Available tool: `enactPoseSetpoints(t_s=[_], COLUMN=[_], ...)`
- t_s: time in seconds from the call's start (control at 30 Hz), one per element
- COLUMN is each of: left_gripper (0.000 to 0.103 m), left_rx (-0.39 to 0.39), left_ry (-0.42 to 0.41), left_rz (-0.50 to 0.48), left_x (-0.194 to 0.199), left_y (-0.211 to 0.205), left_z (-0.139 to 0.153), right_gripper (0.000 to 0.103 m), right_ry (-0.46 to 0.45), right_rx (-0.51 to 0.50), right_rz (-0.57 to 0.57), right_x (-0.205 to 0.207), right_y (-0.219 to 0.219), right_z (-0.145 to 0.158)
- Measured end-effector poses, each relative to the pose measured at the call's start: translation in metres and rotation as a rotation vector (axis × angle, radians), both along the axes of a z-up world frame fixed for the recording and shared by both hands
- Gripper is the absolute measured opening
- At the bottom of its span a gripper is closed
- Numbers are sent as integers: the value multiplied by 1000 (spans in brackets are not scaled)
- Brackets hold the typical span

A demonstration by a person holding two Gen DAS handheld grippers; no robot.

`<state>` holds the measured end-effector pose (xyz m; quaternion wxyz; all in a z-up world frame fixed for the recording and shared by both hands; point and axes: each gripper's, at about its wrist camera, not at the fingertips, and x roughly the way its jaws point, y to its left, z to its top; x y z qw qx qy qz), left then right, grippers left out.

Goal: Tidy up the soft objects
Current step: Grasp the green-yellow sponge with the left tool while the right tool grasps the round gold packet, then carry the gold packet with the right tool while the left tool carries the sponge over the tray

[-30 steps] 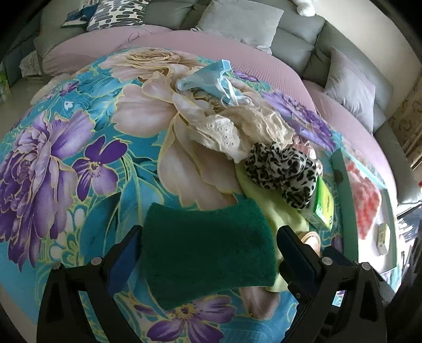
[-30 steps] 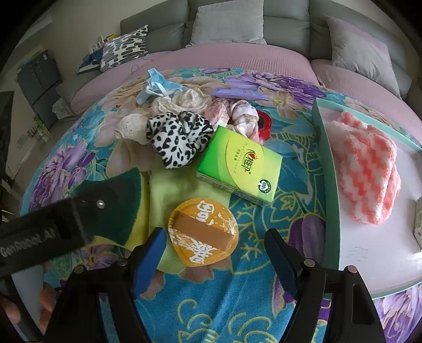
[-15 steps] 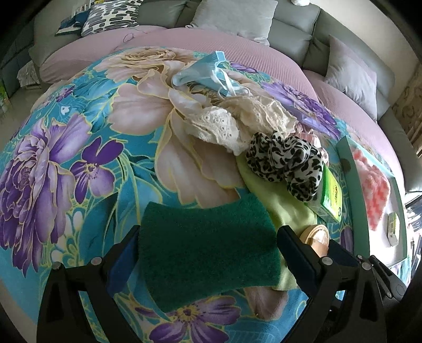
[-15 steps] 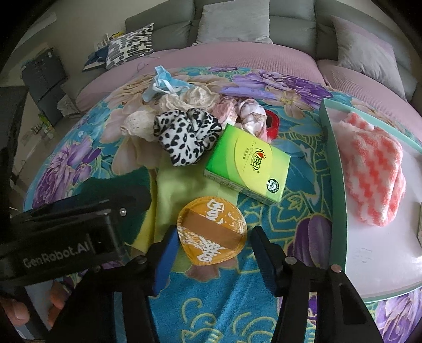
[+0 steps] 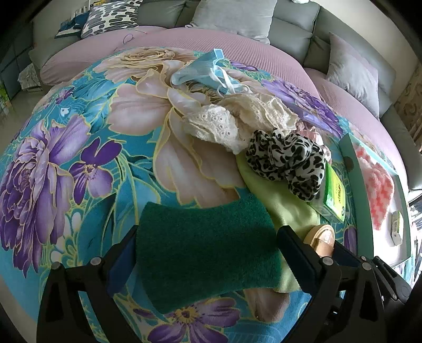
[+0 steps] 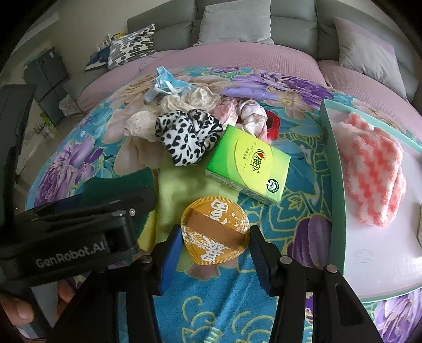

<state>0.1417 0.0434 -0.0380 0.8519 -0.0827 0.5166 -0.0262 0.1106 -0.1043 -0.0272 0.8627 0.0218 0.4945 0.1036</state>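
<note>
A dark green scouring sponge (image 5: 205, 253) fills the span between the fingers of my left gripper (image 5: 208, 250), which is shut on it just above the flowered cloth. In the right wrist view a round orange pad (image 6: 215, 232) with a brown strap lies flat on the cloth. My right gripper (image 6: 215, 237) straddles it with its jaws closing, and both blue pads (image 6: 171, 258) touch its rim. A leopard-print scrunchie (image 6: 188, 137), cream lace pieces (image 5: 237, 124), a blue face mask (image 6: 163, 81) and a yellow-green cloth (image 6: 184, 184) lie beyond.
A green tissue pack (image 6: 248, 163) sits right of the scrunchie. A teal-rimmed tray (image 6: 335, 184) on the right holds a pink and white fluffy cloth (image 6: 374, 179). The left gripper's black body (image 6: 79, 232) crowds the lower left. Grey sofa cushions (image 6: 237, 21) stand behind.
The right gripper's jaws have narrowed from wide apart to the rim of the orange pad. The left gripper still holds the sponge and now sits closer in the right wrist view.
</note>
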Motion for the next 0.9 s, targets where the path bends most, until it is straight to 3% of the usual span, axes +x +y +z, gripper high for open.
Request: enactPoseSetpoints(t_s=[0.3,0.53,0.9], left_gripper=[100,100,100], left_rx=[-18,25,-46], left_ry=[14,-1,-52], left_rz=[-37,-54,-52], left_x=[1,-2,-8], left_y=[3,-3,6], left_z=[0,0,14], right_gripper=[53,53,53], right_ry=[-3,-2,-28], right_rx=[4,4,20], right_rz=[-12,-27,-49], right_x=[0,-1,-3], right_y=[-5,-10,-19], right_z=[2,2,11])
